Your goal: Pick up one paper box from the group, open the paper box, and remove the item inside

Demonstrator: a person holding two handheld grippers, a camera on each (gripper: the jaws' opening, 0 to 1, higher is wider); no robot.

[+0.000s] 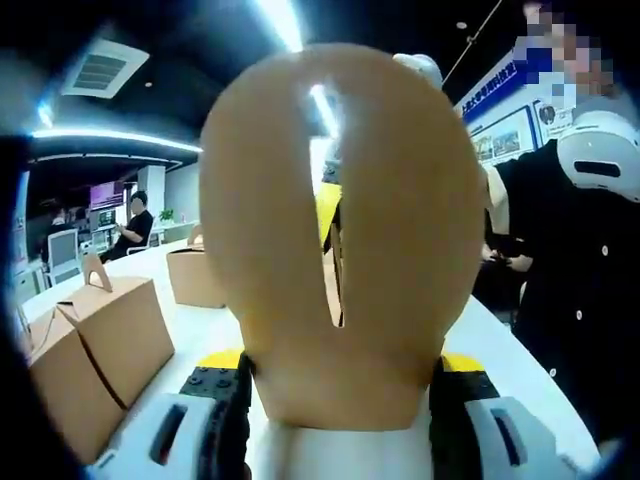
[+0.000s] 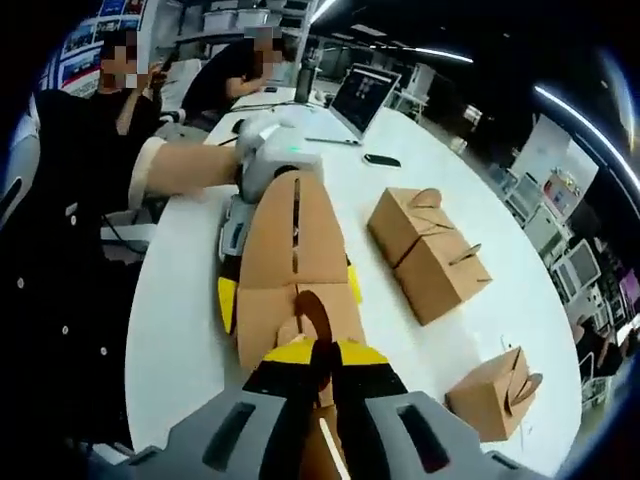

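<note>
Brown paper box held above white table, long axis running between both tools, slotted flap unfolded, right gripper clamped on near tab, left gripper jaws clamping far end.

We saw a white table. On it lay two joined brown boxes, a third box near the edge, a dark phone, and an open laptop further off.
</note>
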